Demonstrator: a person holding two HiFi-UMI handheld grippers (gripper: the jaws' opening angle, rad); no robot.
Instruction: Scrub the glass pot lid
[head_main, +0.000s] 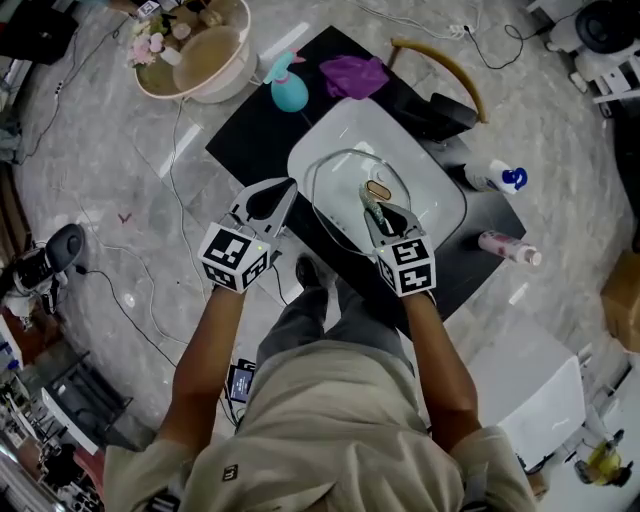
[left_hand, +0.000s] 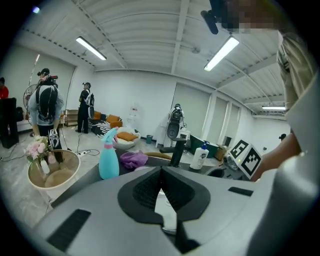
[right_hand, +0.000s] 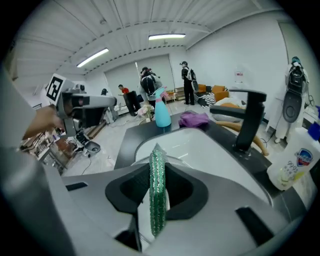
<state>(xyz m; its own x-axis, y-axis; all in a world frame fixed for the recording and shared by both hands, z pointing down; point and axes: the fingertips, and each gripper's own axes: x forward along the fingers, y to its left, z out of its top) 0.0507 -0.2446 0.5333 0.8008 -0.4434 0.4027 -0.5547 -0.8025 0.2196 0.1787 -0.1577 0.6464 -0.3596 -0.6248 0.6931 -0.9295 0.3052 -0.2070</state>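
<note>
— Where is the thing to be scrubbed?

— The clear glass pot lid (head_main: 335, 195) lies in the white oval basin (head_main: 435, 190), with its tan oval knob (head_main: 378, 189) showing near the middle; the basin is sunk in the black counter (head_main: 250, 135).

— And the tools?

— The right gripper (head_main: 367, 197) is clamped on a glittery green scouring pad (right_hand: 157, 195); the pad stands edge-on between its jaws and pokes past the tips, just beside the knob. The left gripper (head_main: 288, 186) has its jaws drawn together, with the tips at the lid's near rim; whether they nip that rim I cannot tell.

— So how would you scrub it well?

— I judge the lid will skate on so smooth a basin; steady the rim with the left gripper first; then lay the pad's flat face on the glass, not its thin edge; work in small circles outward from the knob; press lightly, since glass on a hard basin could chip; and mind the black tap (right_hand: 247, 120) behind.
</note>
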